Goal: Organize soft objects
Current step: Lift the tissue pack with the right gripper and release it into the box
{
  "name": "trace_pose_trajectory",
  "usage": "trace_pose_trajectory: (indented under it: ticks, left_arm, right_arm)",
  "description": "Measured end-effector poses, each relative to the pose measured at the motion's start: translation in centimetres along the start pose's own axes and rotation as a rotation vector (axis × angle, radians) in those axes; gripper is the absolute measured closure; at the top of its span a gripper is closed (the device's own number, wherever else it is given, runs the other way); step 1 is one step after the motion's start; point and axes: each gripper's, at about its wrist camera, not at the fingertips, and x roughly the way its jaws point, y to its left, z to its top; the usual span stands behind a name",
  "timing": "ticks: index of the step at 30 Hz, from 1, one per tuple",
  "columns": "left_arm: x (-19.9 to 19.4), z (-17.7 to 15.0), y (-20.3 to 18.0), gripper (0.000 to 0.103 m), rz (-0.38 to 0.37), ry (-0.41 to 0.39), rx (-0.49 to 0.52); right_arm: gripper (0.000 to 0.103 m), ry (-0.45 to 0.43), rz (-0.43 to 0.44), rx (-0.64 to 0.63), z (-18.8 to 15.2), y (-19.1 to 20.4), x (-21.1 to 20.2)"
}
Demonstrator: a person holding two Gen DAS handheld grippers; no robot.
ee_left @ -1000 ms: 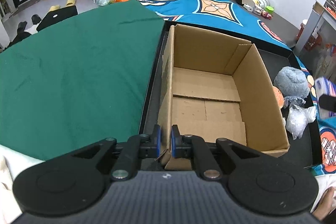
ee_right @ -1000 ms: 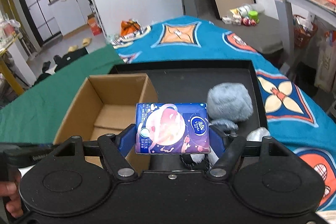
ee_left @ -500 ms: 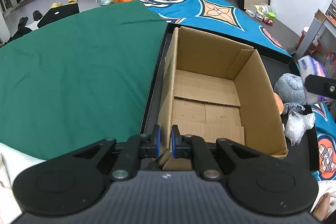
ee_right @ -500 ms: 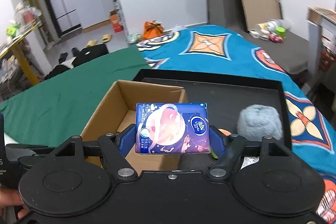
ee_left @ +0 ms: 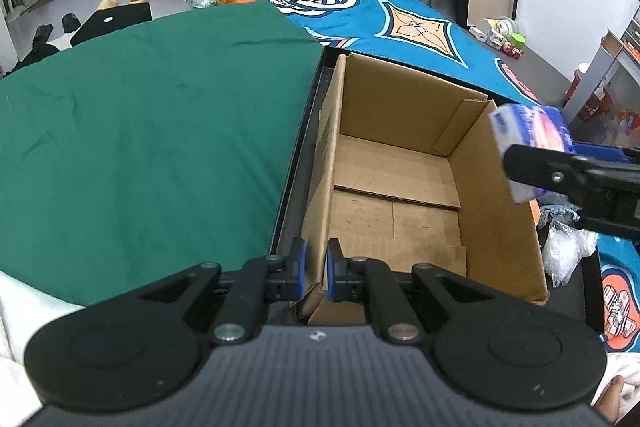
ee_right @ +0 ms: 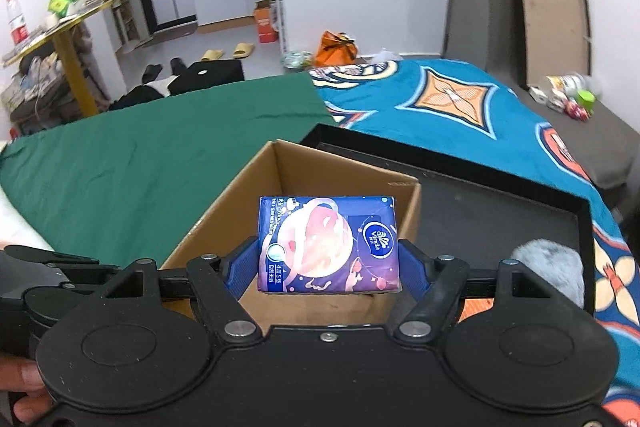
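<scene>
Cardboard box (ee_left: pixel 400 187) sits open-topped at the left end of a black tray (ee_right: pixel 500 203); I see only bare flaps on its floor, nothing inside. My left gripper (ee_left: pixel 314 269) has its jaws together on the box's near-left wall, the cardboard pinched between the blue pads. My right gripper (ee_right: pixel 328 259) has its jaws clamped on a tissue pack (ee_right: pixel 328 245), purple-blue wrapper with a pink planet print, held by its two short ends. From the left wrist view the pack (ee_left: pixel 528 143) hangs over the box's right wall, above the rim; the right gripper's finger crosses in front of it and hides its lower half. On the tray to the right of the box: a grey fluffy ball (ee_right: pixel 550 273), partly cut off behind the right gripper's frame, and a crumpled clear plastic bag (ee_left: pixel 568 255). Something orange shows just beside the ball, too covered for me to name. The tray lies on a bed with a green cover (ee_left: pixel 140 131) and a blue patterned blanket (ee_right: pixel 448 111). A thumb (ee_right: pixel 24 375) shows at the lower left edge of the right wrist view.
</scene>
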Motion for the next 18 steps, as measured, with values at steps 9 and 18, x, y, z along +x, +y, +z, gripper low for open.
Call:
trace_pose_trajectory:
  ticks: [9,18]
  left_arm:
    - [0.1,0.0,0.5,0.093,-0.017,-0.002,-0.025]
    - [0.3,0.1,0.6,0.093,-0.023,-0.004,-0.036]
  right_arm:
    - [0.032,-0.052,0.05,-0.081,1.4,2.2,0.9]
    - [0.01,-0.053,-0.004,-0.09,1.8,2.2,1.4]
